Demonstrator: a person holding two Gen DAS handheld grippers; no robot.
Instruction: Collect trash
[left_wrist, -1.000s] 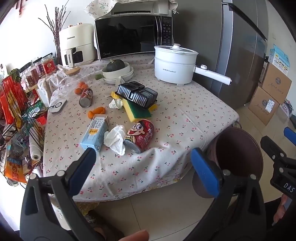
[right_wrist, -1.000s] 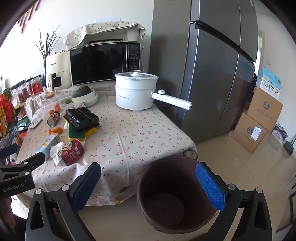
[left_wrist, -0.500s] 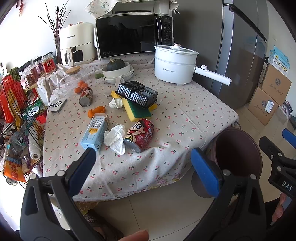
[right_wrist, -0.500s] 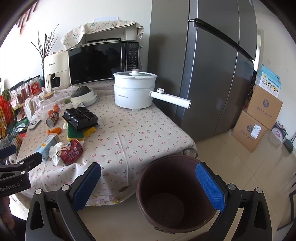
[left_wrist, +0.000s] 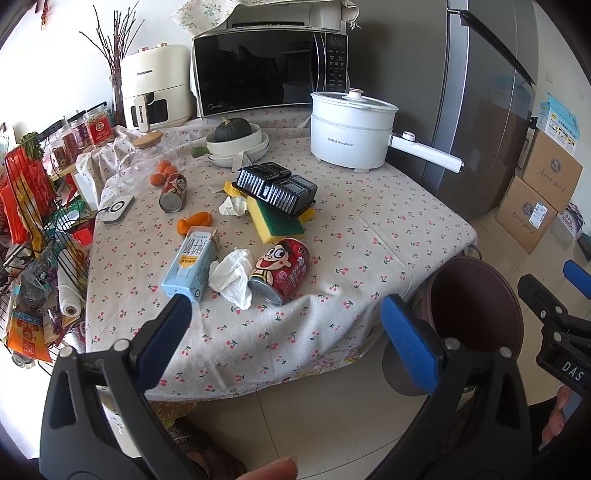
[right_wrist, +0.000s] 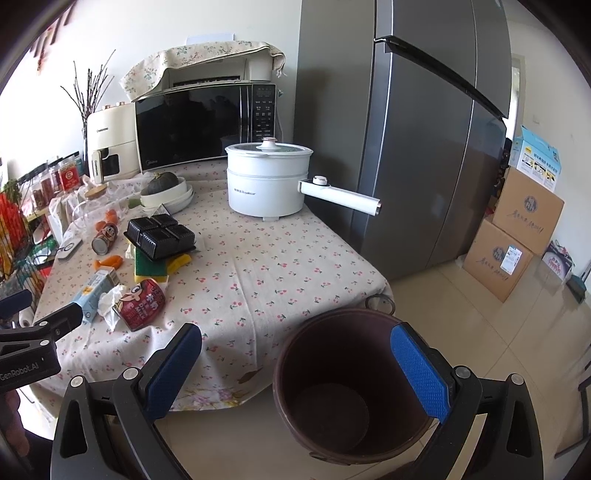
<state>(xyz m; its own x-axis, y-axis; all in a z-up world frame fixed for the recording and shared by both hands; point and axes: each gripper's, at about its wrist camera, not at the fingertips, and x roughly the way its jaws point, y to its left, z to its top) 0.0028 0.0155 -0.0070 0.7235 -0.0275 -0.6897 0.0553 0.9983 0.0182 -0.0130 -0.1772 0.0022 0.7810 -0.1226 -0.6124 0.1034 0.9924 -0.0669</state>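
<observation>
A red cartoon can (left_wrist: 281, 269) (right_wrist: 142, 303) lies on its side on the cherry-print tablecloth (left_wrist: 362, 229), beside a crumpled tissue (left_wrist: 232, 277) and a light blue carton (left_wrist: 192, 263). Farther back lie a second can (left_wrist: 173, 192), orange peel (left_wrist: 195, 221) and another small tissue (left_wrist: 232, 205). A brown bin (right_wrist: 351, 384) (left_wrist: 476, 314) stands on the floor off the table's near right corner, with nothing visible inside. My left gripper (left_wrist: 284, 332) hangs open before the table's front edge. My right gripper (right_wrist: 295, 373) is open above the bin's near side. Both hold nothing.
A black tray (left_wrist: 277, 188) rests on yellow-green sponges (left_wrist: 275, 220). Behind stand a white pot (left_wrist: 351, 131) with a long handle, stacked bowls (left_wrist: 238, 146), a microwave (left_wrist: 269, 70) and an air fryer (left_wrist: 155, 86). A wire rack (left_wrist: 33, 236) flanks the left; a fridge (right_wrist: 417, 129) and boxes (right_wrist: 513, 236) the right.
Both views have shifted only slightly; the right gripper has eased a little upward. Nothing on the table has moved, and both grippers stay open.
</observation>
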